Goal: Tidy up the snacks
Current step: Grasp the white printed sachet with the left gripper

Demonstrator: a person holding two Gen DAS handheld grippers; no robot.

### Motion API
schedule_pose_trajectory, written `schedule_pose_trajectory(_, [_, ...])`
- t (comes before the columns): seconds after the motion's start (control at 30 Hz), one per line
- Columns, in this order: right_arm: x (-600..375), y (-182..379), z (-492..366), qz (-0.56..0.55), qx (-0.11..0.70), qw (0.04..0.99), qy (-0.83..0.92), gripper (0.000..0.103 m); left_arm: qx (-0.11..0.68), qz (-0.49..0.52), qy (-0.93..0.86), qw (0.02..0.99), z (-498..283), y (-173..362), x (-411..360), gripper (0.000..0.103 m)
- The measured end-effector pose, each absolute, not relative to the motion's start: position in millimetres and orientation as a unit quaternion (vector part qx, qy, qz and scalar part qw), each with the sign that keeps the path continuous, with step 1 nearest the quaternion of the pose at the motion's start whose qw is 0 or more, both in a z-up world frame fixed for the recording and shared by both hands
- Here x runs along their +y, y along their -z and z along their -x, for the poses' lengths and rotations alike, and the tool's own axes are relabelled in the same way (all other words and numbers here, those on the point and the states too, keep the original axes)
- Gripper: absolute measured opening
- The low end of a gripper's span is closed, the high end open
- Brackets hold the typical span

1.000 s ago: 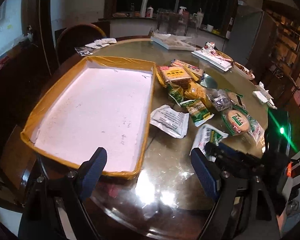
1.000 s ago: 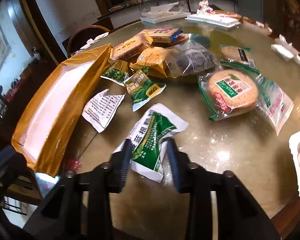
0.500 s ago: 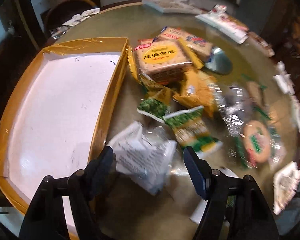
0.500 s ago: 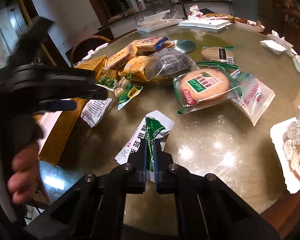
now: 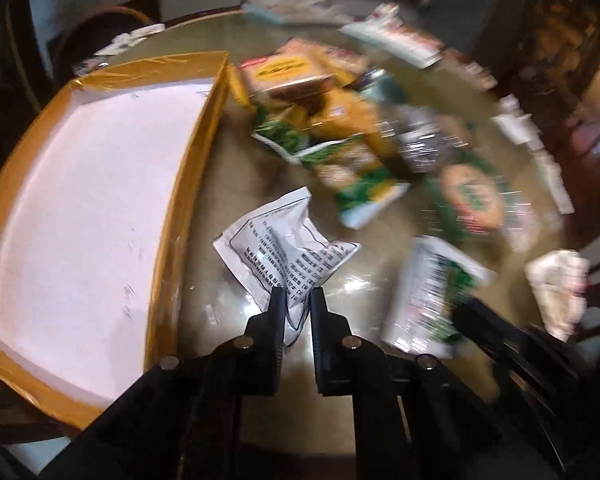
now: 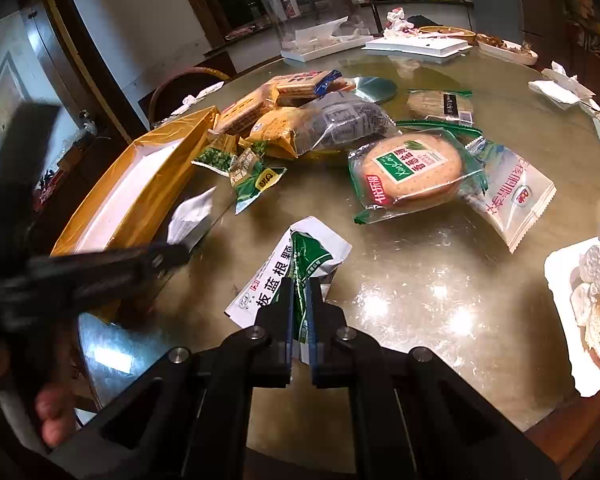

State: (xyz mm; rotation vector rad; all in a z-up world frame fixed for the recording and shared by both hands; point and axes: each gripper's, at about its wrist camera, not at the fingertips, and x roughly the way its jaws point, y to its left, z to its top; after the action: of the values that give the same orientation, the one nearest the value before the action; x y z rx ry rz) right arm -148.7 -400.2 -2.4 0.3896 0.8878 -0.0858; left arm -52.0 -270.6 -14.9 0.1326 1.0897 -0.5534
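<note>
My left gripper (image 5: 294, 294) is shut on the near corner of a white printed packet (image 5: 284, 246), just right of the yellow-edged white tray (image 5: 84, 208). My right gripper (image 6: 300, 286) is shut on a green and white sachet (image 6: 284, 268) on the glass table. That sachet (image 5: 428, 292) shows blurred in the left wrist view. The left gripper (image 6: 172, 256) and its white packet (image 6: 192, 216) show at left in the right wrist view, beside the tray (image 6: 140, 184).
A pile of snack packs (image 6: 300, 120) lies past the tray, with a round biscuit pack (image 6: 412, 168) and a white pack (image 6: 512, 196) to its right. A white plate with food (image 6: 580, 288) sits at the right edge. Trays and tissues line the far table side.
My left gripper has moved in over the white packet and shut on its corner. My right gripper closed on the green sachet and still holds it.
</note>
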Motion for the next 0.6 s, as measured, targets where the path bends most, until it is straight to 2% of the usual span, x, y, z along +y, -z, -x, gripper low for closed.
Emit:
schedule_pose_trajectory(0.1, [-400.3, 2.7, 151.2, -0.186, 0.426, 0.884, 0.040, 0.007, 0.505, -0.095, 0.282, 0.810, 73.8, 11.9, -268.1, 0.009])
schedule_pose_trajectory(0.2, [-399.5, 1.5, 151.9, -0.183, 0.429, 0.884, 0.041, 0.007, 0.532, -0.102, 0.290, 0.789, 77.6, 19.1, -263.5, 0.025])
schedule_pose_trajectory(0.27, [-399.4, 1.4, 152.3, -0.183, 0.428, 0.884, 0.040, 0.007, 0.529, -0.094, 0.292, 0.791, 79.1, 17.3, -259.6, 0.055])
schedule_pose_trajectory(0.33, [-399.8, 1.9, 154.1, -0.182, 0.428, 0.884, 0.043, 0.007, 0.523, -0.050, 0.284, 0.802, 79.3, 10.2, -250.9, 0.072])
schedule_pose_trajectory(0.43, [-398.8, 0.8, 156.3, -0.177, 0.429, 0.885, 0.045, 0.007, 0.539, -0.027, 0.257, 0.801, 73.4, 12.5, -255.8, 0.073])
schedule_pose_trajectory(0.6, [-396.7, 0.3, 157.8, -0.174, 0.428, 0.886, 0.048, 0.007, 0.563, -0.058, 0.169, 0.807, 42.0, 32.6, -288.1, 0.071])
